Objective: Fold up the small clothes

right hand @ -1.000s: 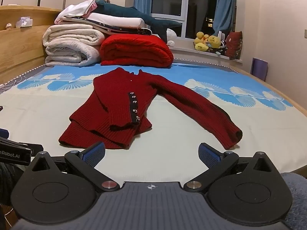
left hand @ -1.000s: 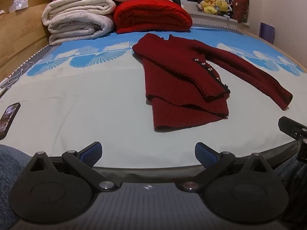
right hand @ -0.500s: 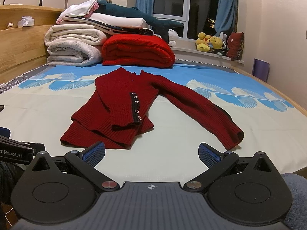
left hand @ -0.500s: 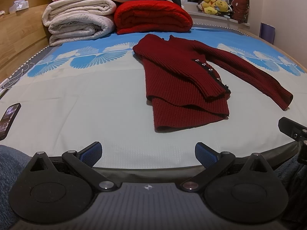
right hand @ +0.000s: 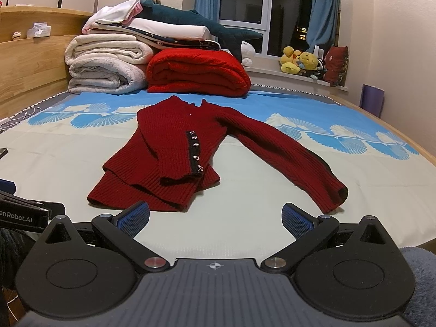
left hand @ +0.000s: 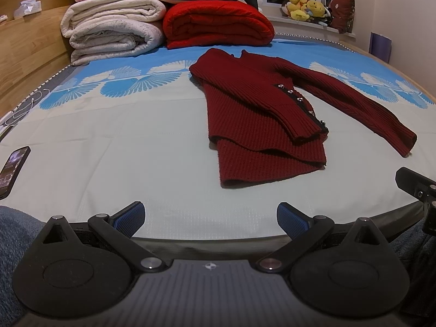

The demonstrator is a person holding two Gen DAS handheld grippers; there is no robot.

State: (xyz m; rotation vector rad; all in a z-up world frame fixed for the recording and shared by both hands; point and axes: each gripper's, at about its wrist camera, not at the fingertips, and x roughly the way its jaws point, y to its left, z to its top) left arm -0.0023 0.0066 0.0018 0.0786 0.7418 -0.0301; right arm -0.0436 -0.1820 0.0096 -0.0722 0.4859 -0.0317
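Both wrist cams sit low at the near edge of the bed, looking along their own wide-spread blue-padded fingers toward the far wooden headboard [left hand: 30, 43] and the window [right hand: 242, 8]. Left cam is further left: the dark red ribbed knit sweater [left hand: 261, 114] lies right of its centre, and the right gripper's black body [left hand: 417, 188] shows at its right edge. Right cam sees the sweater [right hand: 174, 158] about centred, left gripper [right hand: 24, 212] at its left edge. Shared: sweater, folded blanket stack [right hand: 109, 65], plush toys on the sill [left hand: 305, 8].
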